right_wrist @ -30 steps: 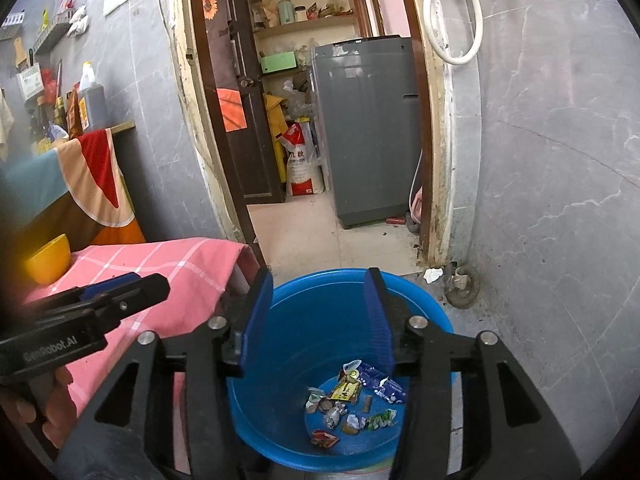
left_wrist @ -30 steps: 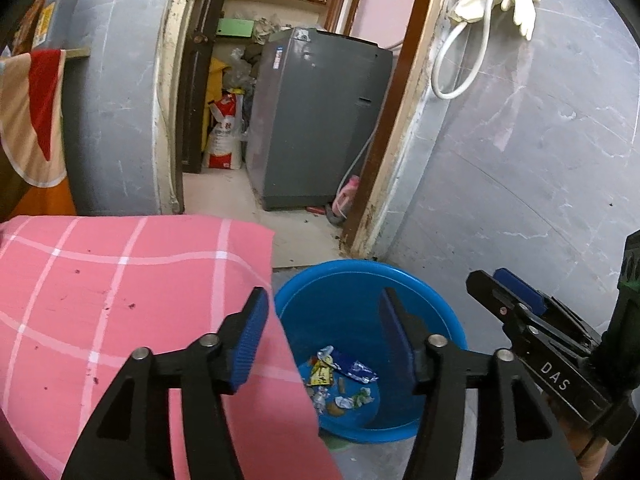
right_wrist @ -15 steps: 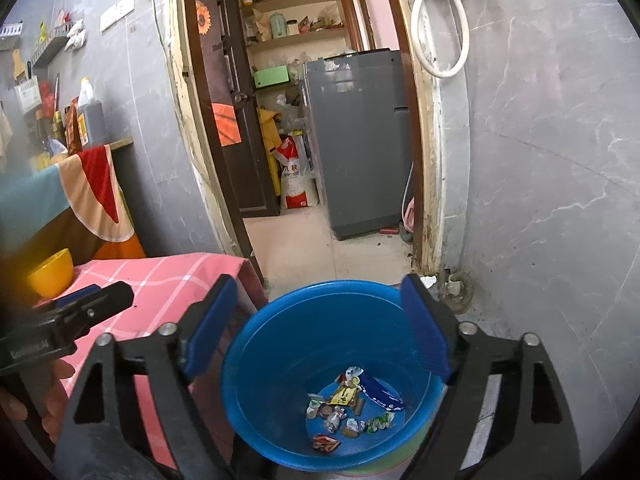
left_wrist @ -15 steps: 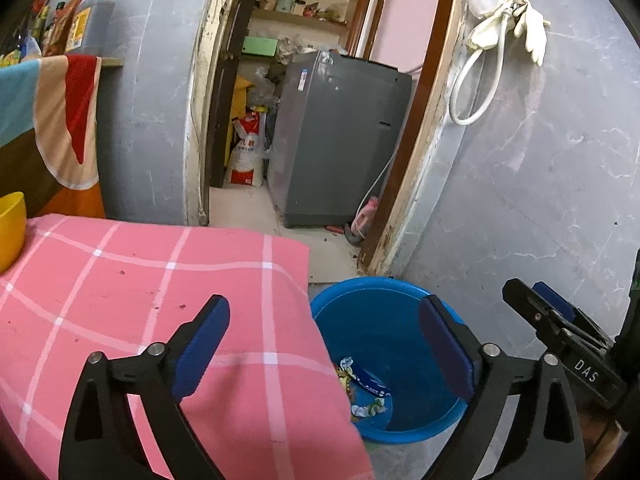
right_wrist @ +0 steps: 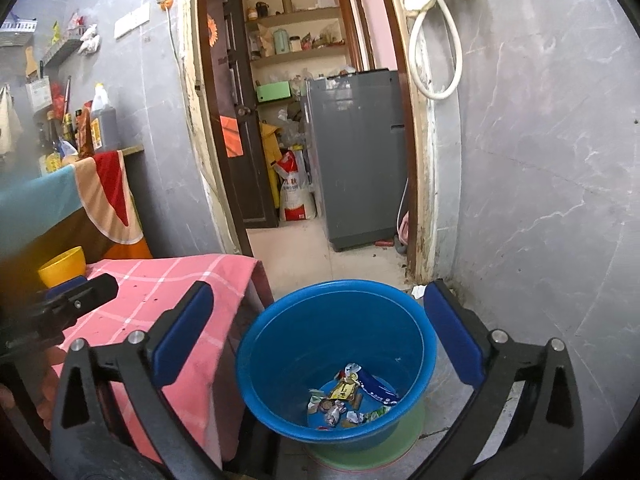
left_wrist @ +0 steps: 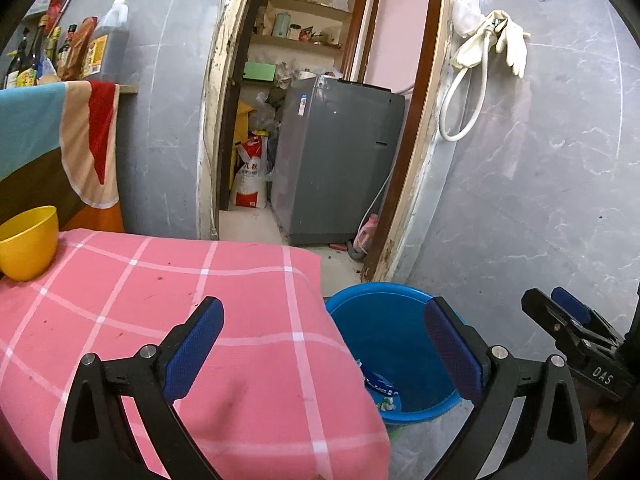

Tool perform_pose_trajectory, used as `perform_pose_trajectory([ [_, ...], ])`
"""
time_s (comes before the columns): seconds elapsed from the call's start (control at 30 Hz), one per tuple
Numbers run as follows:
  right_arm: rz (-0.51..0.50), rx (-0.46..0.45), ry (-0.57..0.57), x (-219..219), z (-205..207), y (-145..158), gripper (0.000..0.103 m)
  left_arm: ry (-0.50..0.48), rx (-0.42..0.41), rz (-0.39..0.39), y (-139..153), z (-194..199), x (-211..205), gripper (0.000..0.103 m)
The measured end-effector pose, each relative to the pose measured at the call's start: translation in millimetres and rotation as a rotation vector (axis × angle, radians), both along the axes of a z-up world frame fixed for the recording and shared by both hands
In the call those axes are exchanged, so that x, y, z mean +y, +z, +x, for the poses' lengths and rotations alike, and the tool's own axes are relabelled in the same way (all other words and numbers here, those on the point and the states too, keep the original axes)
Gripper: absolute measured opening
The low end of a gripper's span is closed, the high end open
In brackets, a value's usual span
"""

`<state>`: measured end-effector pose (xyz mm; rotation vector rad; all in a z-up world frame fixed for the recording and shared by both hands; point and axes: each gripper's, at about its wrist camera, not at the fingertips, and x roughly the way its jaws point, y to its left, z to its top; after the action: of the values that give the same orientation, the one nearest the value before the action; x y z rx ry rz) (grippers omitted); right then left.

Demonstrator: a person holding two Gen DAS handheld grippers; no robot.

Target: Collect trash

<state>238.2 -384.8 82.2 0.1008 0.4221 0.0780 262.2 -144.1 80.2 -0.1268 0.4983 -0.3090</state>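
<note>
We hold the left tongs (left_wrist: pixel 323 344) wide and empty over the pink-clothed bench (left_wrist: pixel 160 300), the right tongs (right_wrist: pixel 318 334) opening with nothing between them above the blue bucket (right_wrist: pixel 280 344), where the trash wrappers (right_wrist: pixel 350 400) lie at the bottom

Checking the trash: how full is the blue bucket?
Nearly empty: the bucket holds only a few wrappers scattered on its bottom.

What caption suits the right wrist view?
Right gripper, jaws opening and empty, above a blue bucket of wrappers beside a pink-clothed table.
</note>
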Motion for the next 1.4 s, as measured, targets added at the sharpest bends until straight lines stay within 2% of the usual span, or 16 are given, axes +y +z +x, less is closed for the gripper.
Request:
perform_pose_trajectory([
  [0.4,0.001,-0.053,0.001,19.1,-71.8,1.8,0.103,0.01,-0.078,-0.012,8.3,-69.1,18.6,0.101],
  [0.83,-0.03,-0.157,-0.014,35.9,-141.4,1.8,0.103,0.08,-0.132,0.002,-2.6,-135.7,47.3,0.101],
  [1.4,-0.098,-0.246,-0.061,61.3,-193.7,-12.1,0.103,0.194,-0.229,0.044,-19.2,-195.7,62.7,0.101],
])
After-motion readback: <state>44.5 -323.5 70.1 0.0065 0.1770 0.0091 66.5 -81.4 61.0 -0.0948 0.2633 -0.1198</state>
